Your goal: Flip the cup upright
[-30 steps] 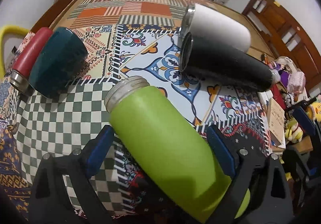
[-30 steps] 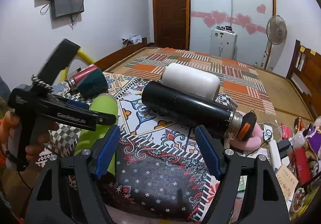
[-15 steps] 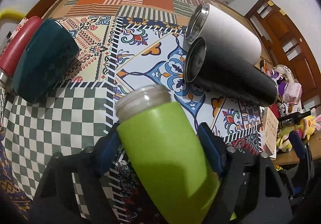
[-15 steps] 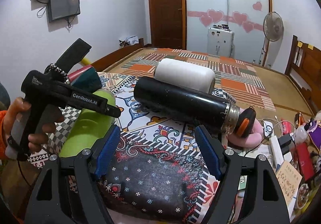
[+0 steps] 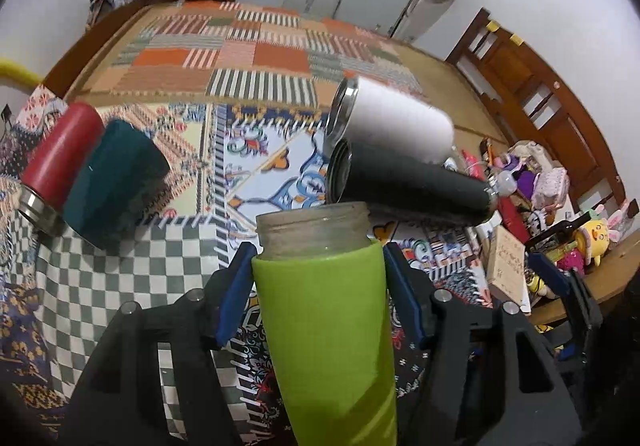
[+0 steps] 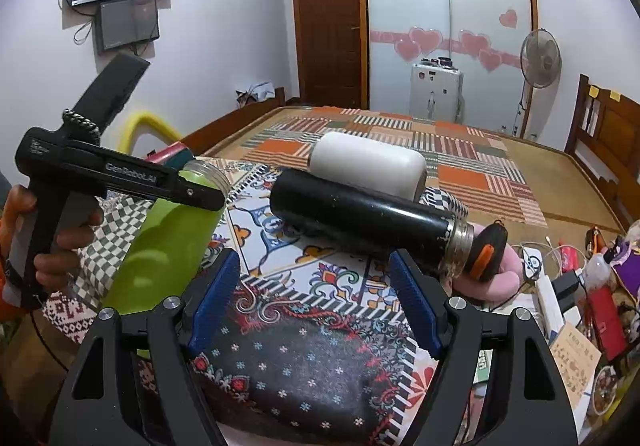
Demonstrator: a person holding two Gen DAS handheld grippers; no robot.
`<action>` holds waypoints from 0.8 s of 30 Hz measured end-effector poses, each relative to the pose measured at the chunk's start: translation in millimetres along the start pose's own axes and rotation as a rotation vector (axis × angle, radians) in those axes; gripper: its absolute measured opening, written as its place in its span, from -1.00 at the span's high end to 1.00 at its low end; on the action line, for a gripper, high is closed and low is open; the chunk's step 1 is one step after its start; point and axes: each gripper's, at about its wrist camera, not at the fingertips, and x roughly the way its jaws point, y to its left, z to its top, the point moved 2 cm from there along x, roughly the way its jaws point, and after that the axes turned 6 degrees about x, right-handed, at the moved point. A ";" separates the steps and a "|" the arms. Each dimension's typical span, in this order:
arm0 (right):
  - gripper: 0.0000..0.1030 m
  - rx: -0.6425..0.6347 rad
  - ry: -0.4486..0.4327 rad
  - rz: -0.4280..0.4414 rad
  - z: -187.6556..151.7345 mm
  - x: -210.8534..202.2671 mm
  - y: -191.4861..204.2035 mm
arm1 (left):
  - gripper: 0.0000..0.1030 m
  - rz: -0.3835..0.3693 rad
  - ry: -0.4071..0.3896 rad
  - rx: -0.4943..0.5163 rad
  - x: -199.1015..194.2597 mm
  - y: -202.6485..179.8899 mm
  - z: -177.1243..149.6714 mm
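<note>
My left gripper (image 5: 316,288) is shut on a lime-green cup (image 5: 328,330) with a clear threaded glass mouth, held tilted with the mouth pointing up and away. In the right wrist view the same green cup (image 6: 168,246) leans steeply, mouth up, with the left gripper (image 6: 200,198) clamped near its top. My right gripper (image 6: 316,298) is open and empty, low over the patterned cloth, to the right of the cup.
A black flask (image 5: 408,182) and a white tumbler (image 5: 392,122) lie on their sides at centre right. A teal cup (image 5: 116,182) and a red flask (image 5: 60,154) lie at the left. Clutter (image 6: 580,286) covers the table's right edge.
The left gripper has closed on the green cup and swung it from lying flat to steeply tilted, mouth up. The right gripper has stayed nearly still.
</note>
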 end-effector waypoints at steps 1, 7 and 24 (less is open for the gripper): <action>-0.44 -0.002 -0.004 -0.001 0.7 -0.2 1.3 | -0.23 0.007 -0.021 0.012 -5.8 -1.4 0.4; -0.44 -0.009 -0.026 0.008 5.9 -2.6 7.7 | -0.22 0.045 -0.127 0.068 -38.6 -9.1 3.6; -0.45 -0.010 -0.089 0.059 16.6 -12.4 25.6 | -0.20 0.140 -0.243 0.225 -66.3 -38.7 1.0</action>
